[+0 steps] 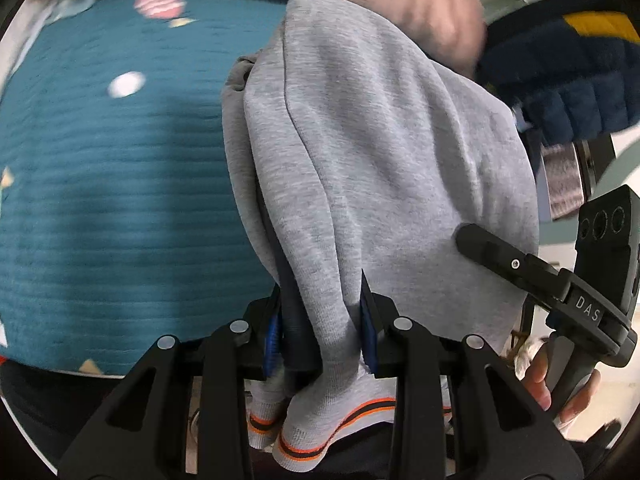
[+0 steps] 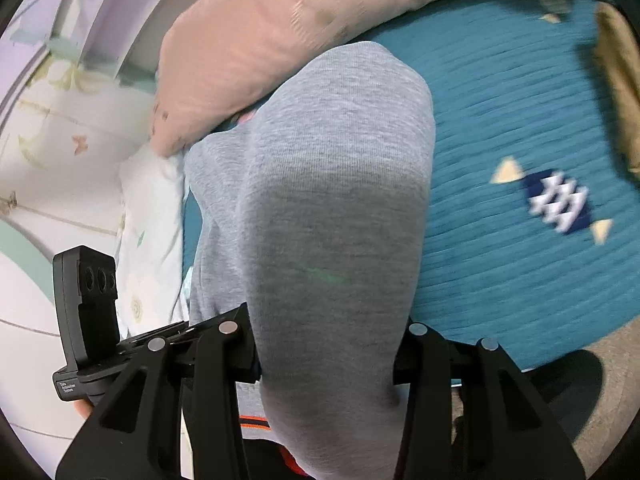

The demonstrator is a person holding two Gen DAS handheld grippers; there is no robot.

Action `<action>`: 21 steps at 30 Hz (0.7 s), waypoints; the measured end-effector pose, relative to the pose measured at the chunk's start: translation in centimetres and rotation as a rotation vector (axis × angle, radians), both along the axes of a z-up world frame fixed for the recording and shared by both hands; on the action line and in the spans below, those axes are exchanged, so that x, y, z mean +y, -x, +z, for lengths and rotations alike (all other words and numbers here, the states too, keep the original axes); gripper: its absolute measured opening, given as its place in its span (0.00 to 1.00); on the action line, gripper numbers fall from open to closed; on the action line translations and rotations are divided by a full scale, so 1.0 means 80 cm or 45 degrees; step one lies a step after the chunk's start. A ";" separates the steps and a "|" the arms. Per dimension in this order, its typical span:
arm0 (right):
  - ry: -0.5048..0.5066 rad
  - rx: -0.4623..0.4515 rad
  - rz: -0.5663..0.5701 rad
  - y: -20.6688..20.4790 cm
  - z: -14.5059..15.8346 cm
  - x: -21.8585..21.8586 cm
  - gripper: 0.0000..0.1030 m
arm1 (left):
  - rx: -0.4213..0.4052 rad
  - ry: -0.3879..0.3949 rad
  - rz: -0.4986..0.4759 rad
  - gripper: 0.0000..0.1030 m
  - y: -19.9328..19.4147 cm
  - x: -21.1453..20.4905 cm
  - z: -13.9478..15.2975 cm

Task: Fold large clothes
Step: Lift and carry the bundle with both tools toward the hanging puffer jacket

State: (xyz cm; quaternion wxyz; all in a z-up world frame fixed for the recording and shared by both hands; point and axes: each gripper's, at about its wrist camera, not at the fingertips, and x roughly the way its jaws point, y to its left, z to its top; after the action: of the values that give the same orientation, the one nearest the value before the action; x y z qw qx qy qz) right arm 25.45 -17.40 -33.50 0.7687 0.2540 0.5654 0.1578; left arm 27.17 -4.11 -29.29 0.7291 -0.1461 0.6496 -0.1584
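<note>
A grey sweatshirt-type garment (image 1: 380, 152) with an orange and black striped hem (image 1: 304, 446) hangs in folds over a teal bedspread (image 1: 112, 184). My left gripper (image 1: 324, 320) is shut on a bunched part of it near the hem. The other gripper's black body (image 1: 560, 292) shows at the right, against the cloth. In the right wrist view the same grey garment (image 2: 320, 208) drapes over my right gripper (image 2: 326, 344), which is shut on it; the fingertips are hidden under the cloth.
A pink pillow (image 2: 280, 36) lies at the head of the teal bedspread (image 2: 520, 264). A navy and yellow fleece item (image 1: 568, 68) is at the upper right. A white patterned sheet (image 2: 148, 216) lies beside the bed. A tan cloth (image 2: 620, 80) lies at the far right.
</note>
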 end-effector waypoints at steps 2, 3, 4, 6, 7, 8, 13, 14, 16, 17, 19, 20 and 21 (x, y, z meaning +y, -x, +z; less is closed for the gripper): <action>0.003 -0.010 -0.049 0.004 0.006 -0.038 0.38 | -0.005 -0.007 -0.053 0.30 -0.008 -0.042 0.004; 0.005 -0.013 -0.072 0.006 0.008 -0.053 0.38 | -0.005 -0.011 -0.075 0.30 -0.012 -0.059 0.005; 0.007 -0.015 -0.092 0.009 0.011 -0.068 0.38 | 0.000 -0.013 -0.100 0.30 -0.014 -0.077 0.007; 0.025 -0.028 -0.153 0.017 0.019 -0.112 0.38 | 0.008 -0.012 -0.154 0.30 -0.025 -0.120 0.010; 0.029 -0.034 -0.169 0.021 0.022 -0.127 0.38 | 0.002 -0.017 -0.190 0.30 -0.029 -0.143 0.013; 0.031 -0.037 -0.196 0.025 0.025 -0.146 0.38 | -0.004 -0.022 -0.214 0.30 -0.035 -0.162 0.015; 0.040 -0.049 -0.320 0.033 0.042 -0.242 0.38 | -0.022 -0.047 -0.356 0.30 -0.070 -0.282 0.028; 0.047 -0.060 -0.342 0.034 0.049 -0.262 0.38 | -0.032 -0.048 -0.383 0.30 -0.073 -0.303 0.034; 0.057 -0.077 -0.375 0.032 0.062 -0.298 0.38 | -0.047 -0.046 -0.418 0.30 -0.078 -0.327 0.045; 0.064 -0.087 -0.391 0.029 0.071 -0.319 0.38 | -0.062 -0.045 -0.440 0.30 -0.085 -0.352 0.053; 0.081 -0.104 -0.413 0.025 0.087 -0.354 0.38 | -0.088 -0.043 -0.472 0.30 -0.089 -0.390 0.064; 0.092 -0.114 -0.428 0.022 0.099 -0.379 0.38 | -0.101 -0.042 -0.492 0.30 -0.097 -0.412 0.070; 0.100 -0.121 -0.439 0.020 0.106 -0.397 0.38 | -0.121 -0.042 -0.517 0.30 -0.103 -0.438 0.077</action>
State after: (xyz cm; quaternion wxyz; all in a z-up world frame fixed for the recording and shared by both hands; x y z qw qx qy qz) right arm 23.82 -49.18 -25.04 0.8194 0.3094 0.4823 0.0134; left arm 35.40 -39.15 -23.13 0.7142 0.0074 0.6331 -0.2983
